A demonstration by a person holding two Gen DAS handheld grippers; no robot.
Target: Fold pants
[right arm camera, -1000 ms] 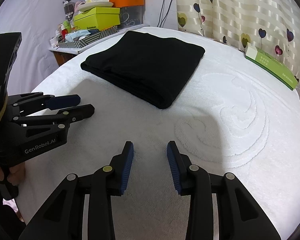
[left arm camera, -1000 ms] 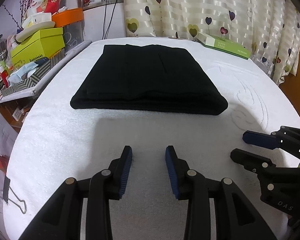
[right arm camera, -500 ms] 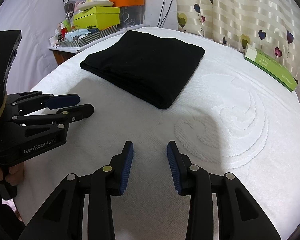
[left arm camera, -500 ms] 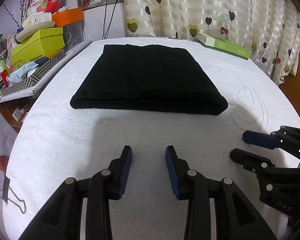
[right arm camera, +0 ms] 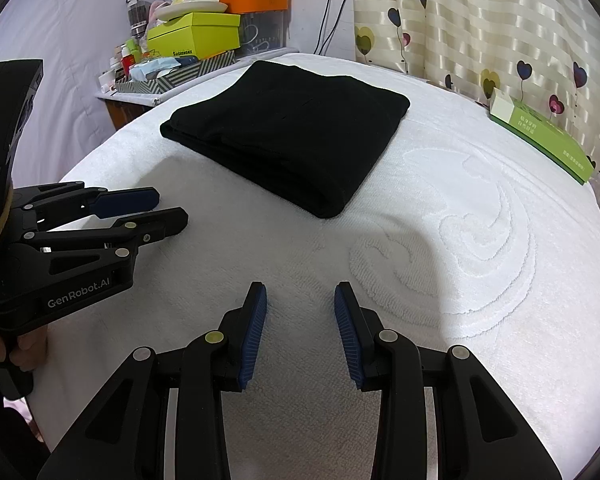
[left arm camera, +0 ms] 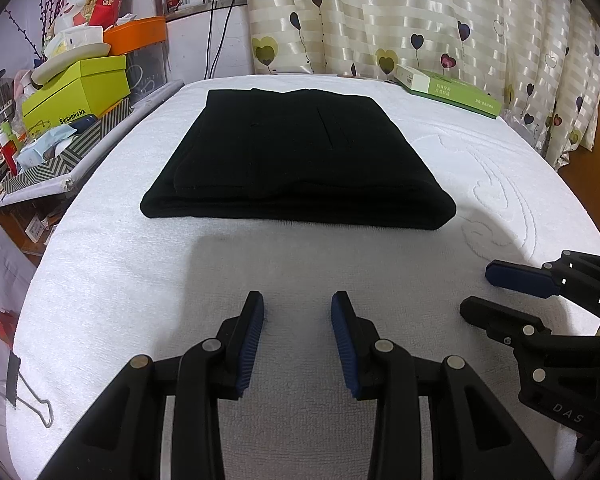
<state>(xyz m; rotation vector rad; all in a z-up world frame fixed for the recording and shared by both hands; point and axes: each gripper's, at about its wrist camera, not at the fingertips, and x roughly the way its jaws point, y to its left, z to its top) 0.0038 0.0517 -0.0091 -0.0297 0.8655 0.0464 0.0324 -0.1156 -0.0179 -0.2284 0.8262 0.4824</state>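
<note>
Black pants (left arm camera: 296, 160) lie folded into a flat rectangle on the white towel-covered table (left arm camera: 140, 280), toward its far half; the same stack (right arm camera: 292, 128) shows at upper left in the right wrist view. My left gripper (left arm camera: 298, 300) hovers open over bare towel, well short of the pants' near edge. My right gripper (right arm camera: 300, 292) is open too, above the towel to the right of the stack. Each gripper appears in the other's view: the right one (left arm camera: 480, 292) at the right edge, the left one (right arm camera: 168, 210) at the left, held by a hand (right arm camera: 20, 352).
A green and white box (left arm camera: 448, 90) lies at the table's far right edge by the heart-print curtain (left arm camera: 420, 20). A cluttered side shelf with a lime box (left arm camera: 76, 92) and an orange bin (left arm camera: 138, 34) stands at far left. A binder clip (left arm camera: 24, 396) hangs at the near left edge.
</note>
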